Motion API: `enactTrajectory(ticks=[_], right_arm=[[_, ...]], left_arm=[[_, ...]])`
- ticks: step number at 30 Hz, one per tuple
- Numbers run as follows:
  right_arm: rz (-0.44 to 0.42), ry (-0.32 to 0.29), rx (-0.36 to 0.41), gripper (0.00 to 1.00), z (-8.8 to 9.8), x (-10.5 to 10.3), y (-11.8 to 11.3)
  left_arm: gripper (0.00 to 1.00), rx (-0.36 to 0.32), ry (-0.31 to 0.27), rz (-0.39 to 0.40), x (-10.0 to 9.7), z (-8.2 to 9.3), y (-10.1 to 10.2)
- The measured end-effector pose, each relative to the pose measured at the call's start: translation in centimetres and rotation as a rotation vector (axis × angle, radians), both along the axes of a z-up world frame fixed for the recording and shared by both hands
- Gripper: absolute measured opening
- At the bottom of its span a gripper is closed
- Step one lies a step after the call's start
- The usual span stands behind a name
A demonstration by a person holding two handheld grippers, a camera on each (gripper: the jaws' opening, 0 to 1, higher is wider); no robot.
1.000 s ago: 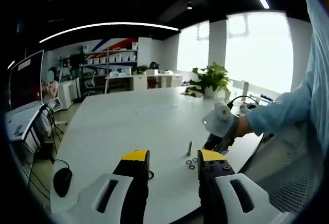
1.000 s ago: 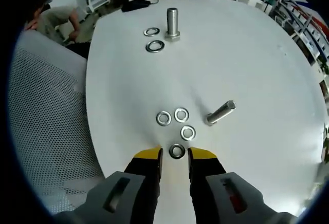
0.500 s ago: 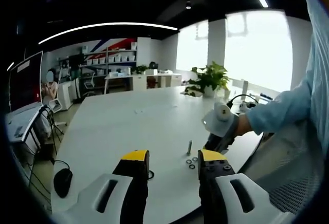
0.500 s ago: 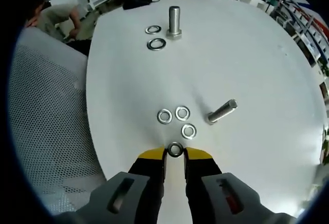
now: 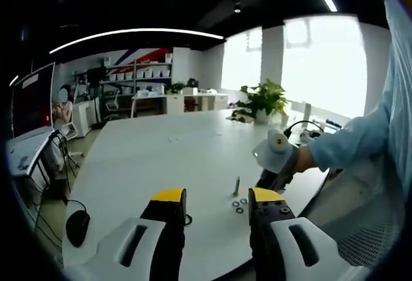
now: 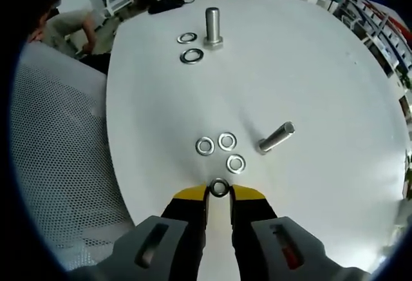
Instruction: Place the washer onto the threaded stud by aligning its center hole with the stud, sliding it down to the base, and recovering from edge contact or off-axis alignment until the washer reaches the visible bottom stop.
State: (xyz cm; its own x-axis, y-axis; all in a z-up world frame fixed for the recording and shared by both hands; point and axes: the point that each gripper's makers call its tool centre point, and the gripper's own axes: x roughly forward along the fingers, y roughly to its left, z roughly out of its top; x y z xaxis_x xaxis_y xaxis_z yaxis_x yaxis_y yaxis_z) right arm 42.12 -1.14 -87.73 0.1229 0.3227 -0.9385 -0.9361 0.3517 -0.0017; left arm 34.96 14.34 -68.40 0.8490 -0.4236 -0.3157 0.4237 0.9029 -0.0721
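In the right gripper view my right gripper (image 6: 219, 194) is shut on a steel washer (image 6: 219, 187), pinched between its yellow tips low over the white table (image 6: 322, 68). The threaded stud (image 6: 213, 28) stands upright at the far end of the table, well away from the gripper, with two washers (image 6: 190, 47) beside its base. In the left gripper view my left gripper (image 5: 217, 198) is open over the table's near edge with nothing between its jaws. A hand in a light blue sleeve holds the right gripper (image 5: 273, 165) to its right.
Three loose washers (image 6: 223, 149) and a bolt lying on its side (image 6: 277, 137) sit just ahead of the right gripper. A grey mesh chair (image 6: 58, 152) borders the table's left edge. A black mouse (image 5: 77, 227) lies beside the left gripper's table edge.
The right jaws have closed from a wider gap onto the washer, which now sits clamped at their tips. The left gripper has stayed put.
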Motion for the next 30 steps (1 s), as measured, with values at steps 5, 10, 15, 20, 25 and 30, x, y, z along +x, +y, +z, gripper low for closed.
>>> enactTrajectory(ticks=[5, 10, 15, 20, 25, 30], right_arm=[[-0.015, 0.002, 0.023, 0.15, 0.7, 0.3, 0.2], [-0.04, -0.013, 0.043, 0.15, 1.6, 1.1, 0.1], [-0.068, -0.035, 0.078, 0.15, 2.9, 2.0, 0.2], [-0.099, -0.055, 0.125, 0.15, 4.4, 2.8, 0.4], [-0.121, -0.083, 0.165, 0.15, 5.7, 3.6, 0.6], [-0.136, -0.107, 0.2, 0.15, 6.7, 4.1, 0.9]], left_arm=[[0.37, 0.001, 0.002, -0.005, 0.0, 0.0, -0.1], [0.37, 0.003, 0.003, -0.007, 0.0, -0.1, -0.1], [0.37, 0.004, 0.006, -0.008, -0.1, -0.1, -0.1], [0.36, 0.007, 0.009, -0.012, -0.1, -0.2, -0.2], [0.36, 0.008, 0.015, -0.013, -0.1, -0.3, -0.2], [0.36, 0.01, 0.02, -0.012, -0.1, -0.4, -0.2]])
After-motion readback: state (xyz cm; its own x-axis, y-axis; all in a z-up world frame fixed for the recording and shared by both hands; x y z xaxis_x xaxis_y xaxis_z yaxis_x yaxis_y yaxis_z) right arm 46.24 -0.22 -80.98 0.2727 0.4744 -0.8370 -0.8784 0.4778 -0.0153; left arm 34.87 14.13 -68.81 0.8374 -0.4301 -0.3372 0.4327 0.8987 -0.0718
